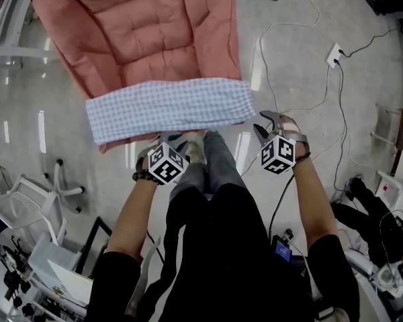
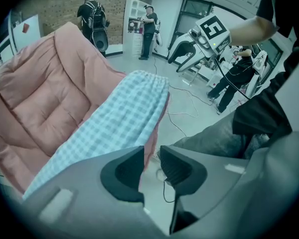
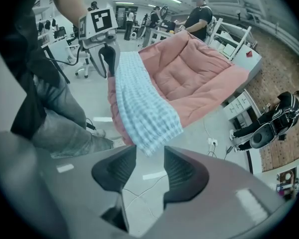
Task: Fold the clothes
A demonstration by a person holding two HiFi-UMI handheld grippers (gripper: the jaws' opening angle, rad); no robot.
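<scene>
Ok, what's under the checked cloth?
The checked cloth lies across the near edge of a pink quilt, which shows beyond it. Whatever holds the quilt up is covered, as is anything between the two.

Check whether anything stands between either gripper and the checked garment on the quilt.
Nothing visible does. The left gripper and right gripper, jaws open and empty, sit right by the near edge of the checked garment on the pink quilt.

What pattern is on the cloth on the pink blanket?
Small blue-and-white checks; the cloth shows best in the head view.
</scene>
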